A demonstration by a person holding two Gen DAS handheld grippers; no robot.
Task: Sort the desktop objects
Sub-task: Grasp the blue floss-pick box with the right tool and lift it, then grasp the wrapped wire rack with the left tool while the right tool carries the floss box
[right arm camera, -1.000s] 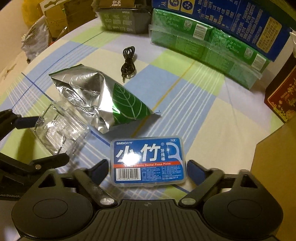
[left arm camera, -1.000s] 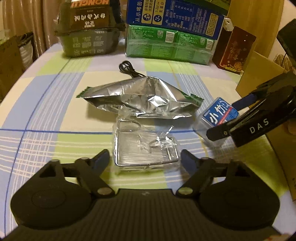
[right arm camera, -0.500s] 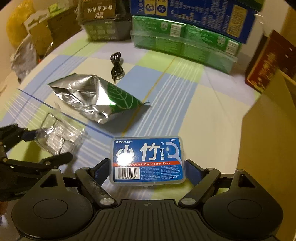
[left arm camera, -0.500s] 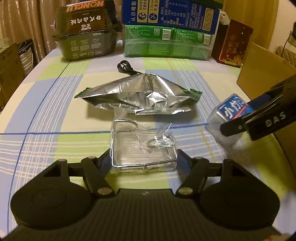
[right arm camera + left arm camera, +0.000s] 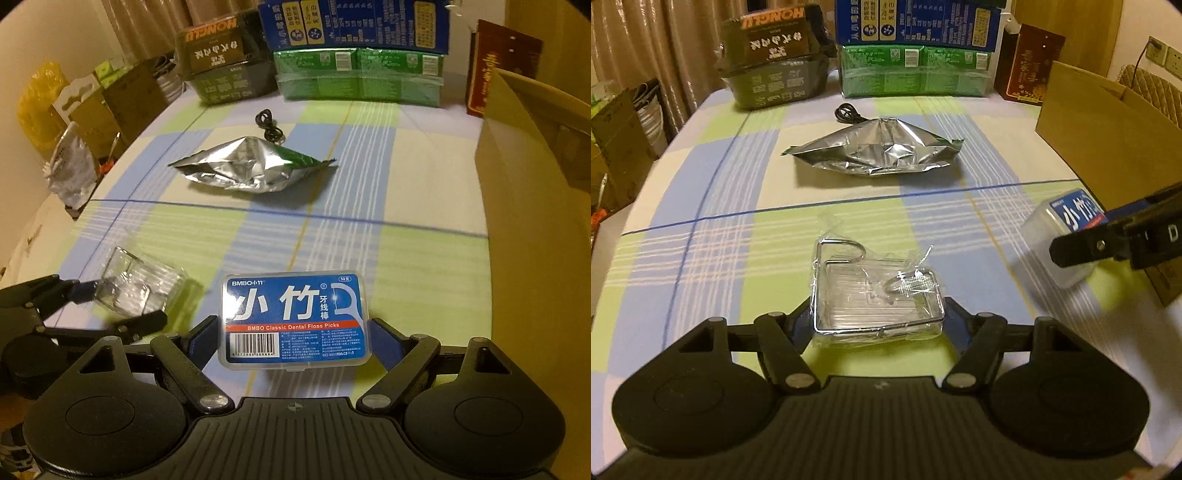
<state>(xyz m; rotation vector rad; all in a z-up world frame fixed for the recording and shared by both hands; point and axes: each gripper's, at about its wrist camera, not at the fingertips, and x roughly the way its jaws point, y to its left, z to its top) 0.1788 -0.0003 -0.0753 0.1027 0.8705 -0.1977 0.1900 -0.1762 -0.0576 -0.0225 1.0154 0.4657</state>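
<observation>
The wrapped rack (image 5: 877, 295) was clamped in the left tool (image 5: 877, 323), the floss box (image 5: 293, 319) in the right tool (image 5: 293, 341), both above the bench (image 5: 713, 236). The slick film could slip. Farther off, a foil bag (image 5: 875, 155) lay untouched.

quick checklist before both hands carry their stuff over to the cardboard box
1. Left gripper shut on the wire rack: ok.
2. Right gripper shut on the floss box: ok.
3. Both items off the table: ok, judging by their shadows.
4. Cardboard box within sight on the right: ok.
5. Room inside the cardboard box: cannot tell.
6. Foil bag and cable out of the path: ok.
</observation>
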